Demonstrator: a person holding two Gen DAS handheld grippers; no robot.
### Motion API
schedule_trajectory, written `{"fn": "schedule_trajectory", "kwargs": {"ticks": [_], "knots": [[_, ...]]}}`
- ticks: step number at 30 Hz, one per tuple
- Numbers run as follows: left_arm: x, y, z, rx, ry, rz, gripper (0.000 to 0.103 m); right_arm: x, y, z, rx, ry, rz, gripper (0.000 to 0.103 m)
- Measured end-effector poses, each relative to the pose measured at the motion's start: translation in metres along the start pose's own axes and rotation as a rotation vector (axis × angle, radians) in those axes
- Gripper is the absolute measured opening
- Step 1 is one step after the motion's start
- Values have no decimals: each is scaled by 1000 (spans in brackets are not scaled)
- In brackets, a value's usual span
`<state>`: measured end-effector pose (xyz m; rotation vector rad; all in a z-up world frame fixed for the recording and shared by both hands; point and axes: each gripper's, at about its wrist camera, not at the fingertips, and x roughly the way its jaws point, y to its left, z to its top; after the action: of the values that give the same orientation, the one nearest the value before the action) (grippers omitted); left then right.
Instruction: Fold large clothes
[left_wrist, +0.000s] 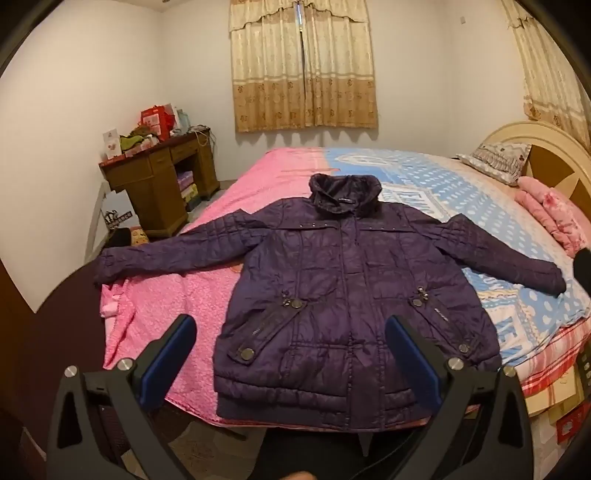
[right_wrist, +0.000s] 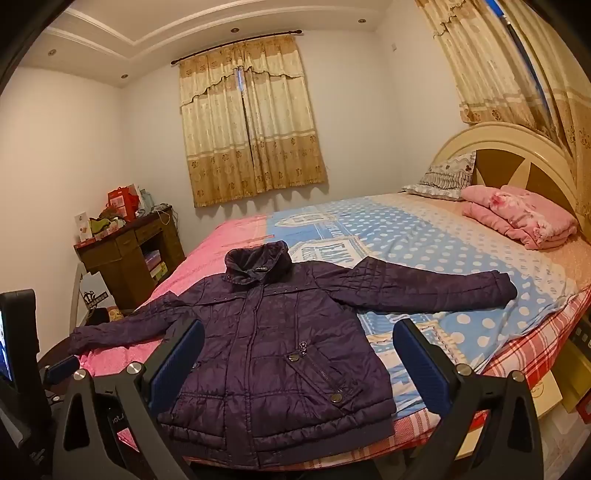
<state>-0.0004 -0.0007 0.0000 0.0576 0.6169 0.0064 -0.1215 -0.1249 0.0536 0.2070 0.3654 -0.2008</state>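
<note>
- Jacket (left_wrist: 332, 295), purple and quilted, lies flat and face up near the bed's (left_wrist: 258, 177) foot edge, sleeves spread to both sides.
- Left gripper (left_wrist: 291, 354) and right gripper (right_wrist: 299, 354) hover before its hem, jaws spread wide, pinching nothing.
- Folded pink blanket (right_wrist: 524, 218) and pillow (right_wrist: 443, 177) rest by the headboard (right_wrist: 517, 155), well apart from the jacket.
- Cluttered wooden counter (left_wrist: 159, 177) stands beyond the bed's left side, under curtains (left_wrist: 303, 66).
</note>
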Motion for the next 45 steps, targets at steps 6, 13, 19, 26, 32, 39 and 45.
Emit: {"fn": "schedule_trajectory", "kwargs": {"ticks": [6, 13, 19, 26, 32, 39, 45], "knots": [[1, 3, 3, 12, -4, -9, 103, 3, -4, 0, 13, 3, 15, 102], [-4, -3, 2, 30, -23, 8, 103, 2, -7, 2, 6, 2, 12, 102], [-2, -4, 1, 26, -20, 6, 103, 0, -2, 1, 2, -3, 7, 102], [-4, -4, -1, 29, -30, -10, 103, 0, 0, -1, -3, -1, 7, 102], [-4, -6, -1, 33, -25, -11, 103, 0, -2, -2, 1, 4, 12, 102], [-4, -6, -1, 34, -25, -10, 103, 1, -2, -3, 1, 5, 14, 102], [-4, -6, -1, 34, -26, -9, 103, 2, -2, -4, 1, 6, 14, 102]]}}
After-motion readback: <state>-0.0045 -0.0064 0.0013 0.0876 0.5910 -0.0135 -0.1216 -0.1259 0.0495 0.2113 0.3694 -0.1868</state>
